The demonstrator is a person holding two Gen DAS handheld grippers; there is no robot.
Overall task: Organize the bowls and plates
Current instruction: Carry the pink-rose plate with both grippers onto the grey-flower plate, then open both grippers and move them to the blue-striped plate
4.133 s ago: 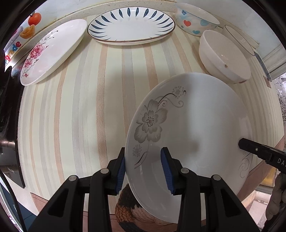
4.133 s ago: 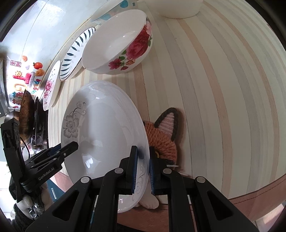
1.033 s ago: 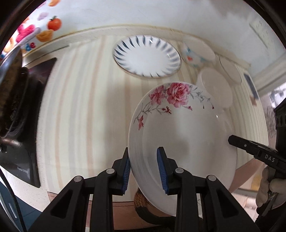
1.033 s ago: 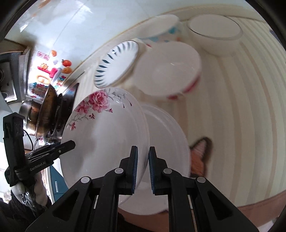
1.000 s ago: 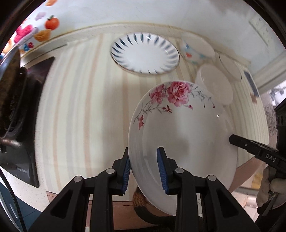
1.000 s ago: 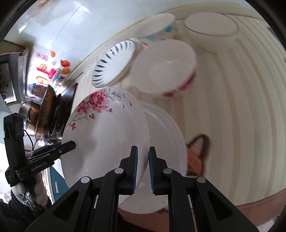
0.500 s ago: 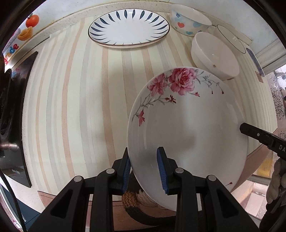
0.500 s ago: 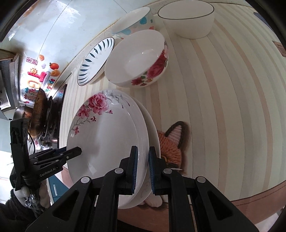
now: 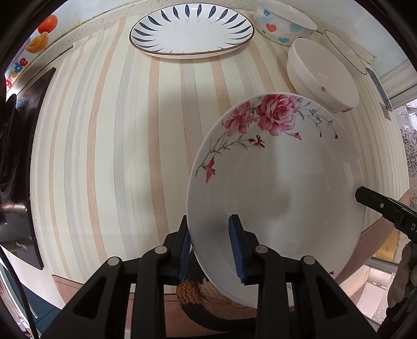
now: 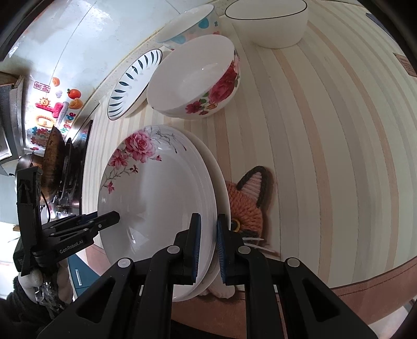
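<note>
A white plate with pink roses [image 9: 273,182] [image 10: 156,195] lies nested on a second white plate [image 10: 221,182], whose rim shows only at the right. Both sit on a knitted fox mat [image 10: 247,200] near the counter's front edge. My left gripper [image 9: 210,245] is shut on the rose plate's near-left rim. On the opposite rim my right gripper [image 10: 208,240] is also shut, with the lower plate's edge right beside its outer finger. Each gripper appears in the other's view: the right one [image 9: 378,206] and the left one [image 10: 114,216].
At the back stand a blue-petal plate [image 9: 191,34], a heart-patterned bowl [image 9: 284,26], a rose-painted bowl [image 10: 198,75] and a dark-rimmed white bowl [image 10: 265,23]. A hob with a wok [image 10: 52,161] lies at the left. The striped counter's front edge [image 10: 351,281] is close.
Both grippers have brought the rose plate down from the air and toward the front edge. It now lies on the grey-flower plate that was set on the fox mat earlier.
</note>
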